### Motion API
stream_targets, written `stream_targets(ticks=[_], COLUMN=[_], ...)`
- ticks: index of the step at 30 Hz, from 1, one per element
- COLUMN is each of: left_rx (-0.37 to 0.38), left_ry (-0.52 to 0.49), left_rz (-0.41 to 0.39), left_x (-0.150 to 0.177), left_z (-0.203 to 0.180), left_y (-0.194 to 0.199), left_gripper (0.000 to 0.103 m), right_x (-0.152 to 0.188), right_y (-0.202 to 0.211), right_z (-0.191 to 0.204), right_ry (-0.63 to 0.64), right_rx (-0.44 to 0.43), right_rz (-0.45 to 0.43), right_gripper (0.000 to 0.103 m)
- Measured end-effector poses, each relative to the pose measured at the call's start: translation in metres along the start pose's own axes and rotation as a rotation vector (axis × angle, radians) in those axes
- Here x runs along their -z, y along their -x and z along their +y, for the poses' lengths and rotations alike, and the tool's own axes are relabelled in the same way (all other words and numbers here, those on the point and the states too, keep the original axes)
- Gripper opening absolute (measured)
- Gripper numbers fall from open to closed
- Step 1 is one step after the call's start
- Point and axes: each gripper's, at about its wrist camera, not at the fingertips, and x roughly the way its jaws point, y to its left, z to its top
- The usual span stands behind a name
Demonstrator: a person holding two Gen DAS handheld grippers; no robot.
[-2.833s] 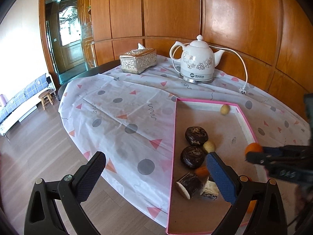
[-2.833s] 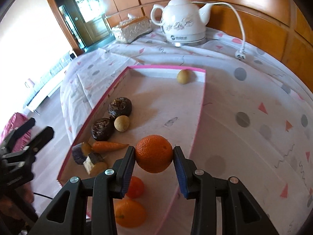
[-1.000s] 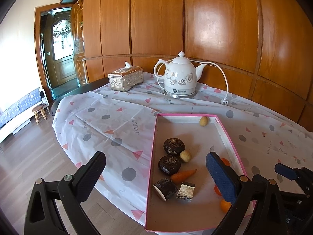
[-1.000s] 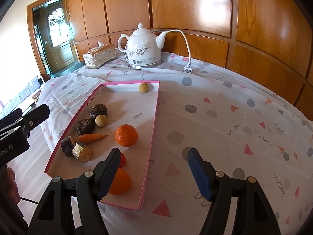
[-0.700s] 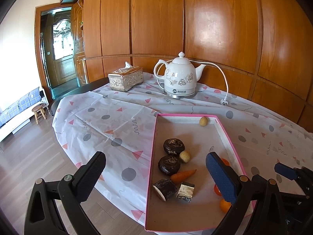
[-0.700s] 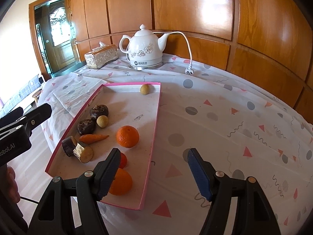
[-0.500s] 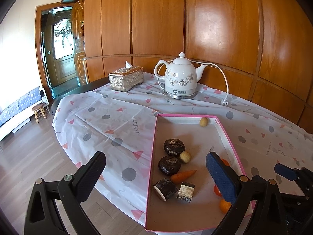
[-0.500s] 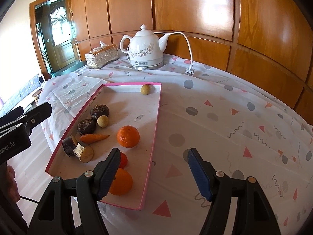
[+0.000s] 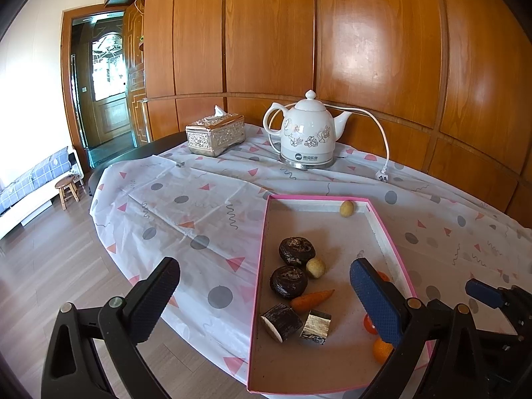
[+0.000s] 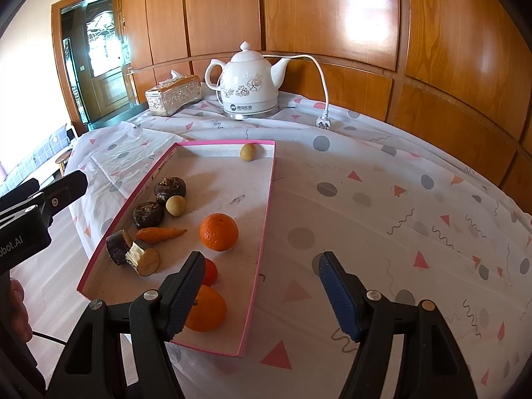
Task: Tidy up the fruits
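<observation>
wood-panelled walls back a table [image 10: 382, 199] where a pink-rimmed tray [image 10: 262, 229] holds three oranges [image 10: 218, 231] along its right side, while the left gripper [image 9: 262, 296] and right gripper [image 10: 261, 291] both hover spread apart, empty.

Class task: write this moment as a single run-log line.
left gripper: open, empty | right gripper: open, empty | orange: resting in pink tray | carrot: in tray

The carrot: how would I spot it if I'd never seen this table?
Find the pink-rimmed tray on the patterned tablecloth. Along its left side, the carrot lies between two dark round fruits and two cut log-like pieces. It is the only long, pointed orange thing; the oranges are round.
</observation>
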Motion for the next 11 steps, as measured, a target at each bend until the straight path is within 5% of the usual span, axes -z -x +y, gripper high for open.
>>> stream_targets(ticks=[11], left_rx=[0.005], left_ry=[0.006], left_rz=[0.006], left_x=[-0.0004], left_z=[0.0013], left_y=[-0.0004], left_gripper=[0.102], right_x=[-0.0001], right_y=[-0.0015], right_z=[-0.0052], right_ry=[-0.001], right_rx=[-0.002], right_rz=[-0.001], right_gripper=[0.072])
